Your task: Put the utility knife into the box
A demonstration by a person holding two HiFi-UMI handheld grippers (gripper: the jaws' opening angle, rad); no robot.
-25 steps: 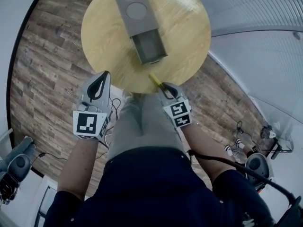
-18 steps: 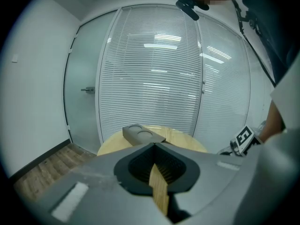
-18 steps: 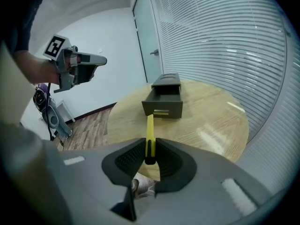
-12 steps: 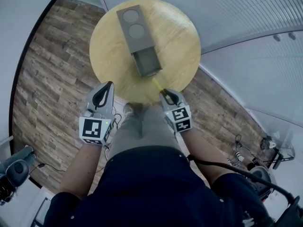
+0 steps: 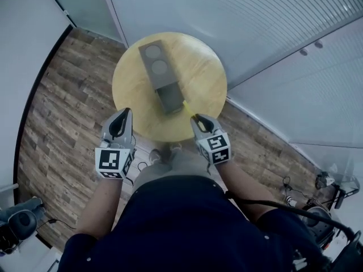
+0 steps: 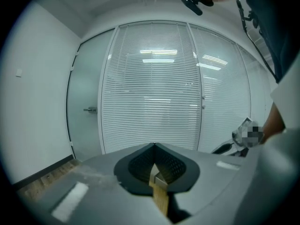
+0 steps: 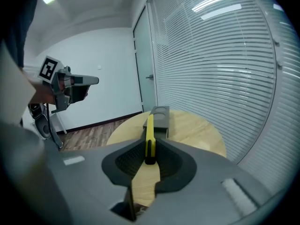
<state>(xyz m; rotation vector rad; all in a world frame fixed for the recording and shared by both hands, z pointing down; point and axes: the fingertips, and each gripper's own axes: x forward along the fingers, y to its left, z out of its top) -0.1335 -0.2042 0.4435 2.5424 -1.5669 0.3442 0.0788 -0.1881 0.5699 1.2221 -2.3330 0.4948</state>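
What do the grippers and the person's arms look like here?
The left gripper and right gripper match: grey moulded shells narrowing to the jaws, each with a black teardrop-shaped recess on top. Each carries a white cube with black square markers at the back. The person wears short dark navy sleeves.

Operator: dark navy short-sleeved top, grey trousers. Both left gripper and right gripper: grey shells, black-and-white marker cubes.

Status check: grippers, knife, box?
Left gripper shut, empty. Right gripper shut on utility knife, not yet in box. Nothing blocking the box's open end.
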